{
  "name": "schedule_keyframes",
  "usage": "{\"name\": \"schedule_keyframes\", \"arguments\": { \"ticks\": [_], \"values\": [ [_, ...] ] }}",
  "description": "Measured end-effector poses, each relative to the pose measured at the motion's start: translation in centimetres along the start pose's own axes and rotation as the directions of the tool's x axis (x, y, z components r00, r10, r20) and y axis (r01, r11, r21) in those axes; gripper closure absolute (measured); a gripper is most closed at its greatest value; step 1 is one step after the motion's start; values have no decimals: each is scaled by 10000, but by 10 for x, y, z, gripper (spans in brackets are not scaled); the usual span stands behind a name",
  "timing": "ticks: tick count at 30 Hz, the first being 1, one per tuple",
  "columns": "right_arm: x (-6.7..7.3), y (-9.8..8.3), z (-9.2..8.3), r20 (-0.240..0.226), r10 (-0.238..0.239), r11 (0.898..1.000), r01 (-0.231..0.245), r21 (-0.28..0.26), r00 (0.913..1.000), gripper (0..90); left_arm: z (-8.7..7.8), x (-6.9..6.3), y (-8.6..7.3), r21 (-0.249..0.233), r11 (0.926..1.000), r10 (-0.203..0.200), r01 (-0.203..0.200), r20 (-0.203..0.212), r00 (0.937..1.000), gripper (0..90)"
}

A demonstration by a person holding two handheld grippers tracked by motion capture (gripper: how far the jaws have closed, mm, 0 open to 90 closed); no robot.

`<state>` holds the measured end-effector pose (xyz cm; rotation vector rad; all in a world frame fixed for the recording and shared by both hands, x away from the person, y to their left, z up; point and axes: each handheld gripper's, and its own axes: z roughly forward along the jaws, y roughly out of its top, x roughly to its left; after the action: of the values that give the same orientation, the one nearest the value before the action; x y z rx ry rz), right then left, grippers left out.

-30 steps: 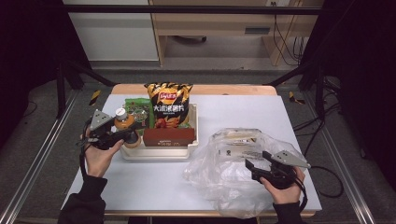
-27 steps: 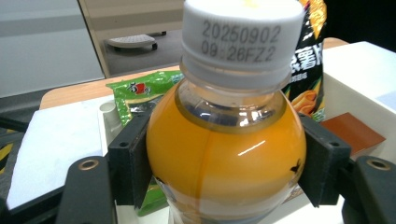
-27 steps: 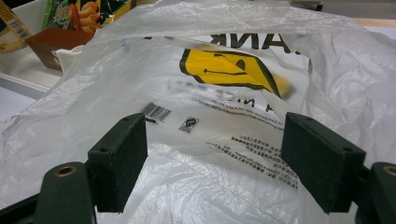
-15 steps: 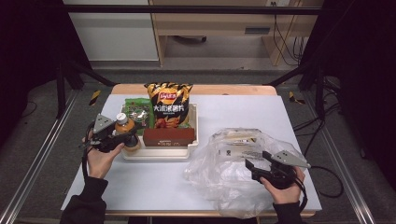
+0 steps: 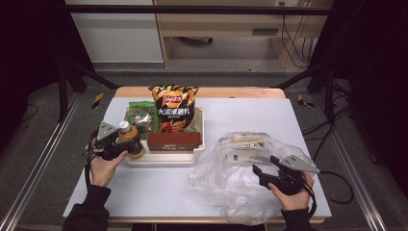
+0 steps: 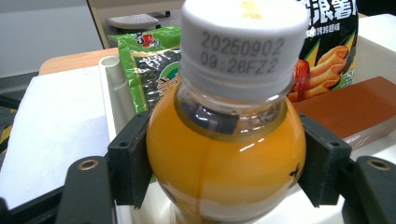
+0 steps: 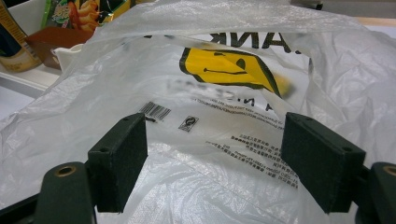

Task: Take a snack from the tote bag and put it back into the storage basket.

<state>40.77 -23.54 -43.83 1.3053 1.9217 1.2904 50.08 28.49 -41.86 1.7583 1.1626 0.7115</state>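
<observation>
The left gripper [image 6: 226, 154] clamps an orange drink bottle [image 6: 226, 158] at the white tray's [image 5: 198, 126] left end; the right gripper [image 7: 215, 158] gapes wide over the plastic bag [image 7: 219, 121].

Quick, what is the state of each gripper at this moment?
Left gripper: closed on the orange drink bottle, over the white tray.
Right gripper: open, jaws wide apart over the clear plastic bag, gripping nothing.

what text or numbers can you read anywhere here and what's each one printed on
"20250902" over "09:26FZ2": on the white cap of the orange drink bottle.
"ANK": the end of a cut-off word on the clear plastic bag, above a yellow smiley face.
Barcode and fine print on the bag: too small to read.
Chip bag: Chinese lettering, too blurred to read.
Green packet: lettering too blurred.
</observation>
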Motion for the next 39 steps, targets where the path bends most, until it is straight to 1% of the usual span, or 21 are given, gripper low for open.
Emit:
{"name": "schedule_keyframes", "arguments": {
  "ticks": [2,4,6,10,14,20,28,30,35,39],
  "values": [
    [0,0,0,-11,0,10000,0,-4,10000,232,1,0,0,-8,10000,-40,40,-36,10000,296],
    [0,0,0,-16,-5,10000,5,-23,10000,232,1,0,0,-91,9998,-148,149,28,9999,287],
    [0,1,-1,-5,-15,10000,15,-73,10000,232,0,0,1,-174,9998,-119,118,-17,9999,241],
    [0,1,-1,-9,-18,10000,18,-82,10000,232,-8,-2,4,-426,9990,-101,100,-20,9999,166],
    [0,1,-2,4,19,10000,-19,-88,10000,232,-18,-5,4,-603,9982,-24,28,65,10000,127],
    [0,1,-3,30,39,10000,-39,-91,10000,232,-34,-10,-2,-824,9965,-106,123,218,9997,107],
    [-1,1,-4,59,52,9999,-51,-111,10000,231,-53,-15,-17,-715,9974,49,-21,382,9993,103],
    [-1,1,-4,62,41,9999,-40,-107,10000,231,-57,-15,-21,-716,9974,69,-45,344,9994,103],
    [-1,1,-5,57,44,9999,-44,-116,10000,230,-63,-13,-28,-664,9978,16,4,299,9996,103],
    [-2,1,-5,69,33,9999,-32,-102,10000,231,-64,-10,-33,-572,9983,-96,108,224,9997,103]
  ]
}}
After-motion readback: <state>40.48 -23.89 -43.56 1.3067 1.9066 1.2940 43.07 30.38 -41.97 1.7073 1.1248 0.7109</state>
